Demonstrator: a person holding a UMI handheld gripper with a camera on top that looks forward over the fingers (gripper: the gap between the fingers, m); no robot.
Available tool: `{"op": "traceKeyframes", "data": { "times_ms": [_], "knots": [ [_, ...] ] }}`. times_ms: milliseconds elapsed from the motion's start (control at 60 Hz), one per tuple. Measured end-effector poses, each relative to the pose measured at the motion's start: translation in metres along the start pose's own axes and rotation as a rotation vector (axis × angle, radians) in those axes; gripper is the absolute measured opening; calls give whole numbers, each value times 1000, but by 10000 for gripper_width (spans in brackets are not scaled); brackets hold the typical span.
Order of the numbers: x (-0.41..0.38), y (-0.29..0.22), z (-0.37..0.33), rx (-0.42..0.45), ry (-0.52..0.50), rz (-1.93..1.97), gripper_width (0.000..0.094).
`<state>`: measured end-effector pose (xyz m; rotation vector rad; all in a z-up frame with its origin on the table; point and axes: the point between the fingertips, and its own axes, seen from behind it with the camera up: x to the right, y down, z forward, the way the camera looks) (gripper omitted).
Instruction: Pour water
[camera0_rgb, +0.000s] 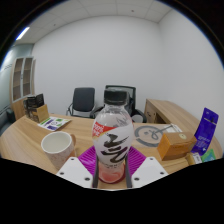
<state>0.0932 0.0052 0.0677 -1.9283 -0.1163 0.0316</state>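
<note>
Tongs (112, 172): closed on a bottle (113, 140), one purple pad (87, 158) against each flank, no gap visible at either side. The bottle is upright between the fingers, clear plastic with a pale cap and a pink-and-white label carrying dark lettering. Whether its base rests on the desk (22, 140) or is lifted clear cannot be told; the lower end is hidden between the fingers.

Receiving vessel: a white cup (57, 148) stands on the desk just to the left of the bottle, mouth up, apart from it. Its contents are not visible.

Other items: a cardboard box (176, 142) to the right of the bottle; a purple packet (205, 132) beyond that; a book (55, 122) further back on the left; two chairs (83, 101) along the far side of the desk.

Assessment of step: the grasp appears complete and pouring not begun, since the bottle shows no tilt. The cap appears to be in place; if so, it must come off before any water can leave.

Next move, as judged: carry the bottle left until its mouth stands over the cup, then tilt it slowly toward the cup. The cup is light and unsecured, so contact with its rim should be avoided.
</note>
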Motion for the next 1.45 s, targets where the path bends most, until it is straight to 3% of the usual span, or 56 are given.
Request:
{"op": "traceKeyframes", "data": {
  "times_ms": [183,300,417,450,850,1017,1450],
  "knots": [
    [2,-1,1,-2,-6,30,434],
    [0,6,0,-38,-20,35,533],
    [5,21,-9,-111,4,30,872],
    [7,23,-14,-116,22,23,835],
    [-37,-28,-179,-210,99,41,851],
    [-61,-51,-239,-203,130,41,854],
    [-43,-59,-276,-200,218,33,856]
  ]
}}
